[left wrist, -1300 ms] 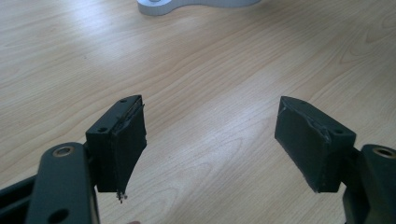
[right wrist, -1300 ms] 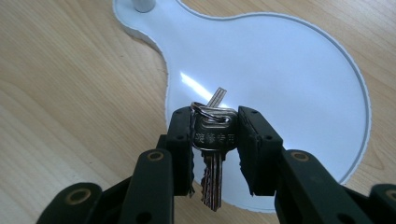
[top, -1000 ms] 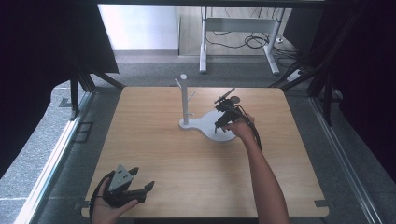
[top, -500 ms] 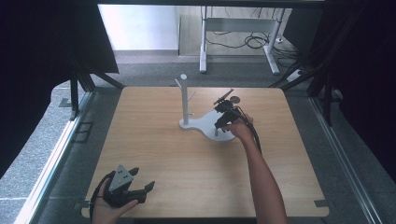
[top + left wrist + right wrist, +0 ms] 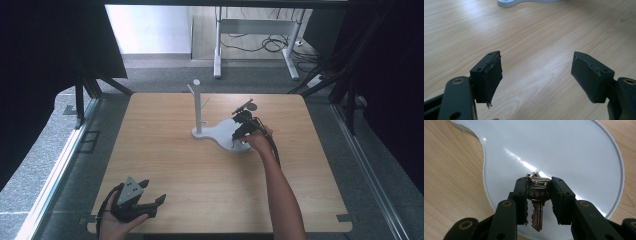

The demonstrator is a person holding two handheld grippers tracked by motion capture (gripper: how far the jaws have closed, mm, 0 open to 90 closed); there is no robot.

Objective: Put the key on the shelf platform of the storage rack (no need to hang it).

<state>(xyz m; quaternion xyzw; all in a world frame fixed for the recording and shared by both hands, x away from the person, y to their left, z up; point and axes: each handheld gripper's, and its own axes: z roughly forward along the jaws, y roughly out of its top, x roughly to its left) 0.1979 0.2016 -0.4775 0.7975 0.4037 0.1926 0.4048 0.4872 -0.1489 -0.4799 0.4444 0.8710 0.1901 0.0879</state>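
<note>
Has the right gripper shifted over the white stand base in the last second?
No. The right gripper, shut on the key, stays over the white base, right of the post.

A lab or office test space — wooden worktop framed by black curtains, desk legs and cables behind.

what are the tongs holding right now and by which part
The right tongs are shut on a key, clamped across its head, blade pointing back toward the camera, above the white stand base. The left tongs are open and hold nothing.
</note>
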